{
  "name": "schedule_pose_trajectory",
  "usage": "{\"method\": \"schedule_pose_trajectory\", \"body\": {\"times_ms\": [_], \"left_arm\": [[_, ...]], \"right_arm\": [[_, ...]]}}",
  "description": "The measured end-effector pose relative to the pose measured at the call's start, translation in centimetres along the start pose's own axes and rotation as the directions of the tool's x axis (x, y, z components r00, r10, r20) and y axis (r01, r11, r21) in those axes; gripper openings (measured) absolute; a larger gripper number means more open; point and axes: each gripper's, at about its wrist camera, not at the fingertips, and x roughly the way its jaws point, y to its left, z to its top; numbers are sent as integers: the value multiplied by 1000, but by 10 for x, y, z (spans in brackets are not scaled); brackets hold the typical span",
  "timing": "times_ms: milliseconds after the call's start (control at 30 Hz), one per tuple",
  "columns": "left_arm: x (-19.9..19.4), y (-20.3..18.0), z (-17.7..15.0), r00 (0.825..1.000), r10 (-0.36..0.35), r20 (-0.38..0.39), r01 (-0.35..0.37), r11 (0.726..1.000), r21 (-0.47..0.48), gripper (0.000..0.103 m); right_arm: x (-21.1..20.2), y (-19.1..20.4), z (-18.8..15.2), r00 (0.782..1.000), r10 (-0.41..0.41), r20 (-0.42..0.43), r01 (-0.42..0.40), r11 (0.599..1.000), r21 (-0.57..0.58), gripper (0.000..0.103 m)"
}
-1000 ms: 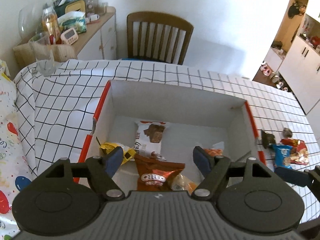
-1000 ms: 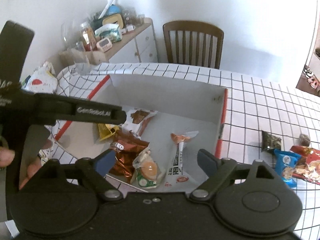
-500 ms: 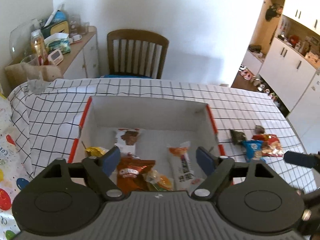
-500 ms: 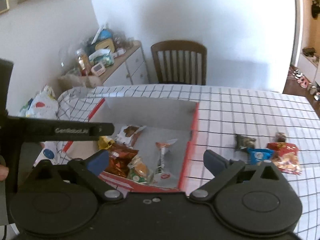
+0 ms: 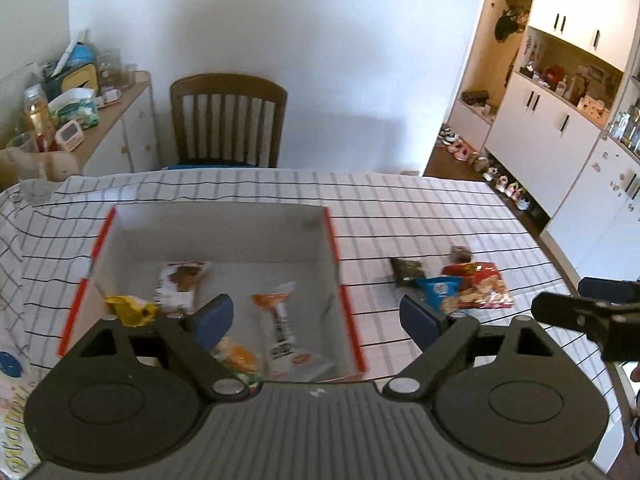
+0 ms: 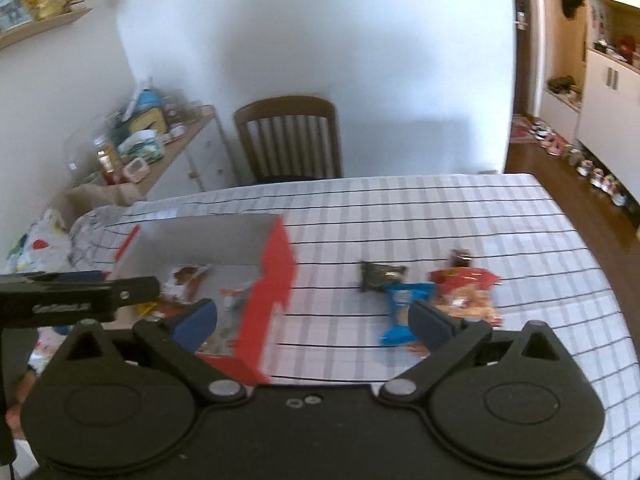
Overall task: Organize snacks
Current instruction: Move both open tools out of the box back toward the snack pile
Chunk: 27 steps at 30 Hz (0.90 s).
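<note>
A red-and-white cardboard box (image 5: 332,236) (image 6: 276,264) sits on the checked tablecloth and holds several snack packets, among them a white chocolate-biscuit pack (image 5: 180,284) and a yellow packet (image 5: 128,310). To its right lie a dark green packet (image 6: 380,276), a blue packet (image 6: 404,304), a red snack bag (image 6: 468,292) and a small brown piece (image 6: 460,258). My left gripper (image 5: 316,320) is open and empty above the box's near right part. My right gripper (image 6: 314,320) is open and empty above the tablecloth between the box and the loose snacks.
A wooden chair (image 5: 228,120) stands behind the table. A cluttered sideboard (image 5: 80,112) is at the far left. White cabinets (image 5: 560,120) and a row of shoes line the right wall. A patterned plastic bag (image 6: 40,244) lies at the table's left end.
Both grippers have pulled back, risen and swung right. The box has slid left in both views and the loose snacks on the right now lie ahead of the right gripper.
</note>
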Motion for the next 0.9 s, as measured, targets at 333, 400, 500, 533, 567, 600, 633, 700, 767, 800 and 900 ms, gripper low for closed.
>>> {"method": "schedule_pose_trajectory", "body": {"times_ms": [333,400,500,533,567,600,633,700,767,800,900], "left_arm": [[40,-70,1,998,-43,-53,41,999,-30,91],[51,-82,0,997,-46,-69,43,998,-39,91],[69,-100,-1,995,-42,-93,40,999,-29,91],[75,-105,-1,994,-36,-99,33,999,-24,91],[81,-111,-2,994,-28,-107,26,1000,-17,91],[87,-114,-4,993,-19,-115,18,1000,-12,91],[93,-119,-5,992,-9,-126,8,1000,-10,91],[106,-125,-7,989,-2,-148,1,1000,-8,91],[118,-131,-9,985,13,-173,-15,1000,-10,91],[124,-133,-9,982,17,-186,-19,1000,-10,91],[141,-141,-12,975,33,-220,-35,999,-4,91]], "right_arm": [[-2,-79,16,995,-100,0,100,994,40,102],[3,-95,19,994,-110,-7,111,992,54,102],[12,-114,23,993,-119,-24,120,990,68,102],[15,-120,24,993,-118,-31,120,990,70,102],[18,-126,25,992,-117,-37,119,990,70,102],[22,-132,26,992,-117,-44,120,990,69,102],[26,-136,26,992,-116,-51,119,991,68,102],[35,-145,28,991,-113,-66,118,990,72,102],[44,-153,30,990,-112,-82,119,990,79,101],[48,-156,30,990,-111,-89,119,990,82,101],[64,-165,30,988,-109,-108,119,989,89,101]]}}
